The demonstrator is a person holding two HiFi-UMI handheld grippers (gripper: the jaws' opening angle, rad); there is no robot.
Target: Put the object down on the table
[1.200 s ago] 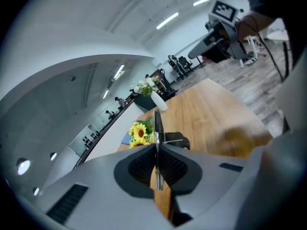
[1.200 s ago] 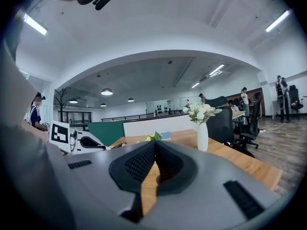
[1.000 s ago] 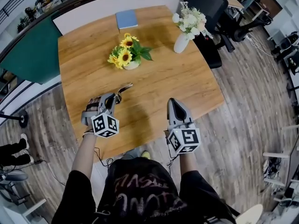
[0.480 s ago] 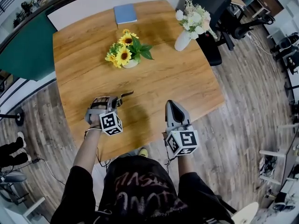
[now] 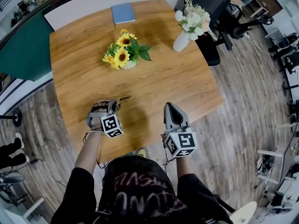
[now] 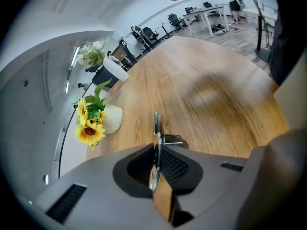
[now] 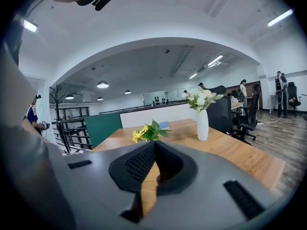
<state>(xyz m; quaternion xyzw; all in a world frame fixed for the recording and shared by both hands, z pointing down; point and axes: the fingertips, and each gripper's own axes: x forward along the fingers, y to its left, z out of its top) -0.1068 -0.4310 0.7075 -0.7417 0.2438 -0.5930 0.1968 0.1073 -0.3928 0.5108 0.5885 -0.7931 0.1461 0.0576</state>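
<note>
A thin metal tool (image 5: 123,98) sticks out of my left gripper (image 5: 115,105) over the near left part of the wooden table (image 5: 177,78). In the left gripper view the tool's (image 6: 157,124) flat blade stands on edge between the pads, low over the wood. The left gripper (image 6: 156,148) has its jaws opening, though the pads still press the tool. My right gripper (image 5: 171,108) hovers at the table's near edge, shut with nothing in it; the right gripper view shows that gripper (image 7: 154,145) with its jaws together.
A pot of sunflowers (image 5: 124,52) stands mid-table, ahead of the left gripper. A white vase of pale flowers (image 5: 187,24) is at the far right, a blue book (image 5: 123,14) at the far edge. A black office chair (image 5: 210,13) stands past the table's right corner.
My left gripper has drawn back toward the near edge with the tool and turned it lower toward the wood. The right gripper has barely moved.
</note>
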